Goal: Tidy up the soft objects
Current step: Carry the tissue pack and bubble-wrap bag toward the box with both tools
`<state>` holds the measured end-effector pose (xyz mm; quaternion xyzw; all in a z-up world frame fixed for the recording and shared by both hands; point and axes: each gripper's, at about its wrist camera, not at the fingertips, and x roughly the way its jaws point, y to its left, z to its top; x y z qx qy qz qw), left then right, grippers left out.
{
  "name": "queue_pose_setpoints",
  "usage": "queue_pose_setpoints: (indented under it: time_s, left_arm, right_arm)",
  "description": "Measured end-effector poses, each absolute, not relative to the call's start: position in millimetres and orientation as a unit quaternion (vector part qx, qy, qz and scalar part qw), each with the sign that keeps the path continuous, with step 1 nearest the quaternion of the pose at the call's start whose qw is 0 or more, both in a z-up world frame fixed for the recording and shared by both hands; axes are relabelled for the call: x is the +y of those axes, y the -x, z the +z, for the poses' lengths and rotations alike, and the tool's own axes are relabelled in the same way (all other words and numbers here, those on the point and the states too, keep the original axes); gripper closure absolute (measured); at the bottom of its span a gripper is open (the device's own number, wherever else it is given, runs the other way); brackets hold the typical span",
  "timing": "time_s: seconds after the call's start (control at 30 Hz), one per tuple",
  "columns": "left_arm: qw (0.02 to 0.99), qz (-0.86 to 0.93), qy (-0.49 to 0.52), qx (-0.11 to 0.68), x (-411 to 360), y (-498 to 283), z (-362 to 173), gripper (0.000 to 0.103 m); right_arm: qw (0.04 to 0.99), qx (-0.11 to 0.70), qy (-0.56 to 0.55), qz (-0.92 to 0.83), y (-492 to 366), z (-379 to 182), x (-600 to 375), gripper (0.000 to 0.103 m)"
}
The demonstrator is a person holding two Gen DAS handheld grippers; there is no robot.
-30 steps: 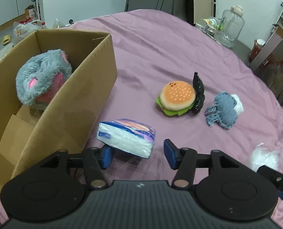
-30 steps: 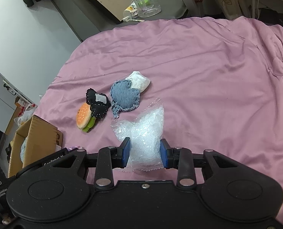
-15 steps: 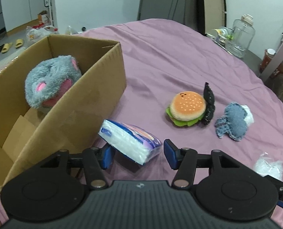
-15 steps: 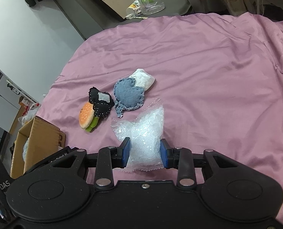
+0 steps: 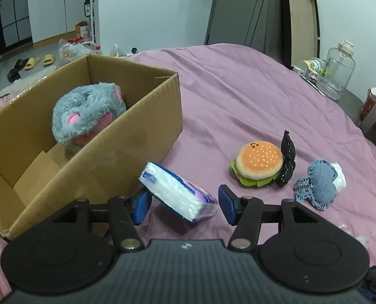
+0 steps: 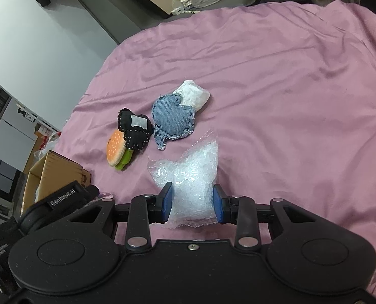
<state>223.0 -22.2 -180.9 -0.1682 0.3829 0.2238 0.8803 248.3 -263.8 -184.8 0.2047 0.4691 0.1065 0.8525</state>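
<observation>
My left gripper (image 5: 184, 204) is open; a blue and white tissue pack (image 5: 177, 195) lies tilted between its fingers on the pink cloth, beside the cardboard box (image 5: 142, 124). A grey plush mouse (image 5: 86, 111) sits inside the box. My right gripper (image 6: 192, 204) is shut on a clear bag of plastic beads (image 6: 190, 174). A burger plush (image 5: 260, 163), a black heart cushion (image 5: 288, 160), a denim heart cushion (image 5: 319, 182) and a white pouch (image 6: 194, 95) lie together on the cloth.
The pink cloth (image 6: 289, 88) covers the whole surface. A clear jar (image 5: 337, 71) and small bottles stand past its far right edge. Bags and slippers lie on the floor behind the box.
The left gripper has tilted up and drawn back slightly, so the box and mouse show more fully. The tissue pack stays between its open fingers. The right gripper holds the bead bag unchanged.
</observation>
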Motion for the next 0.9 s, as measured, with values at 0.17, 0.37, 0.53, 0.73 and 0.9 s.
queue_pose_setpoints:
  time_s: [0.17,0.37,0.53,0.73,0.9]
  left_arm:
    - [0.879,0.231,0.197,0.367,-17.3,-220.8,-178.0,0.048]
    - [0.884,0.224,0.194,0.362,-18.5,-220.4,-173.8,0.068]
    - [0.892,0.21,0.174,0.361,-23.3,-218.8,-164.3,0.074]
    - [0.898,0.182,0.158,0.367,-25.1,-215.6,-153.1,0.074]
    - [0.903,0.161,0.149,0.369,-22.8,-210.4,-141.6,0.074]
  right_arm:
    - [0.851,0.471,-0.205,0.108,-250.1,-186.7,-265.1,0.07]
    - [0.856,0.467,-0.197,0.108,-247.8,-184.5,-263.3,0.07]
    - [0.862,0.46,-0.184,0.104,-243.9,-177.9,-259.9,0.071]
    - [0.868,0.45,-0.184,0.101,-236.2,-163.2,-255.2,0.071]
    - [0.876,0.436,-0.173,0.108,-231.2,-145.6,-242.0,0.071]
